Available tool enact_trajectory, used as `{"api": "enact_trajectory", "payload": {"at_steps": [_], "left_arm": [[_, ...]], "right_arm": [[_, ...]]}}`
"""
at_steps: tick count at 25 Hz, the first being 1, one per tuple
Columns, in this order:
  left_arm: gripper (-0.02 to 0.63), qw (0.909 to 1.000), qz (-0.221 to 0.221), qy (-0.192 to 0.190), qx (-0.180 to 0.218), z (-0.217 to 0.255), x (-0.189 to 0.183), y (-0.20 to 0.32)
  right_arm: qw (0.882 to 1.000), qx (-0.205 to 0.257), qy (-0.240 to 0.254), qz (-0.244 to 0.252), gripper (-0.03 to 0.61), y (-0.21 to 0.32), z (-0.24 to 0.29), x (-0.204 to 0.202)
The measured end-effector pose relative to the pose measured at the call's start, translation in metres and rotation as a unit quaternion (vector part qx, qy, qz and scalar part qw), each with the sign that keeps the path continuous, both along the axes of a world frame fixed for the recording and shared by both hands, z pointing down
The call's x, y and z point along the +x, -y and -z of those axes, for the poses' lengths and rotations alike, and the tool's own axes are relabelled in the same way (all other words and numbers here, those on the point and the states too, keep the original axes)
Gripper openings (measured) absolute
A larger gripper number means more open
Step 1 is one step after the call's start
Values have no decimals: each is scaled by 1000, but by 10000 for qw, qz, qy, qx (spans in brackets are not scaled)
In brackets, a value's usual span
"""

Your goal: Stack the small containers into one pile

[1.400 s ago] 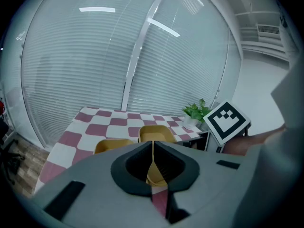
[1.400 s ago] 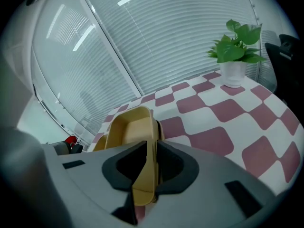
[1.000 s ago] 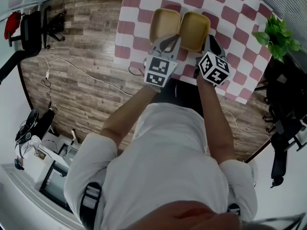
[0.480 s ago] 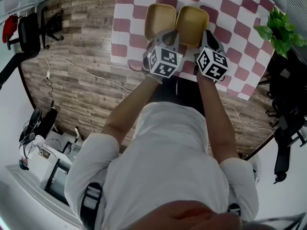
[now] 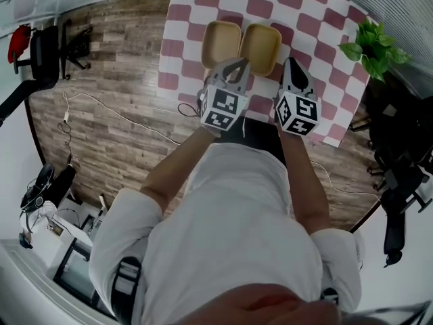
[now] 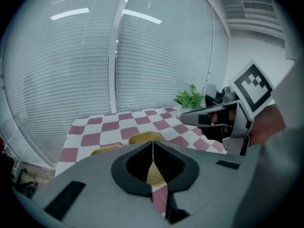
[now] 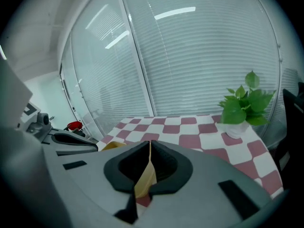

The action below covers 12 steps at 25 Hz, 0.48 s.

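Note:
Two shallow tan square containers, a left one (image 5: pixel 222 42) and a right one (image 5: pixel 262 47), sit side by side and touching on the pink-and-white checked table (image 5: pixel 318 32). My left gripper (image 5: pixel 236 62) points at their near edges, close to where they meet, with its jaws shut and empty. My right gripper (image 5: pixel 291 63) hovers just right of the right container, also shut on nothing. The left gripper view shows both containers (image 6: pixel 144 137) past the closed left gripper (image 6: pixel 153 144) and the right gripper (image 6: pixel 209 119) alongside. In the right gripper view, one container (image 7: pixel 145 178) shows below the closed right gripper (image 7: pixel 150 144).
A potted green plant (image 5: pixel 372 49) stands at the table's far right corner, also in the right gripper view as the plant (image 7: pixel 244 104). Wood floor (image 5: pixel 108 80) with a cable lies left of the table. Black chairs and stands (image 5: pixel 399 161) crowd the right side. Window blinds rise behind the table.
Both grippers have pulled back a little from the containers' near rims toward the person. The two containers stay side by side on the table.

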State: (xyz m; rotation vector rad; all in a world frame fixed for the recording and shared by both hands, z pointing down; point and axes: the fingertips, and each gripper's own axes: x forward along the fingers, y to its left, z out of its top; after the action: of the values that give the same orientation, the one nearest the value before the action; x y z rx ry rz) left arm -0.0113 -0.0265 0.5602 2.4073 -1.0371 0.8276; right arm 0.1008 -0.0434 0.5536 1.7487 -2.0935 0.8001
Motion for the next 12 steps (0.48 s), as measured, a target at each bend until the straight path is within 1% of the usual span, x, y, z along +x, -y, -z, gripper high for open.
{"api": "enact_trajectory", "payload": {"at_steps": [2, 6, 12], "left_arm": [[35, 9997, -10, -210, 144, 26, 6, -3], [34, 9972, -103, -501, 540, 77, 18, -9], [34, 9916, -104, -940, 877, 133, 30, -16]], "right_arm": [[9997, 199, -121, 108, 35, -4, 24, 1], [9974, 593, -277, 311, 34, -15, 71, -1], [9947, 953, -73, 381, 34, -32, 134, -1]]}}
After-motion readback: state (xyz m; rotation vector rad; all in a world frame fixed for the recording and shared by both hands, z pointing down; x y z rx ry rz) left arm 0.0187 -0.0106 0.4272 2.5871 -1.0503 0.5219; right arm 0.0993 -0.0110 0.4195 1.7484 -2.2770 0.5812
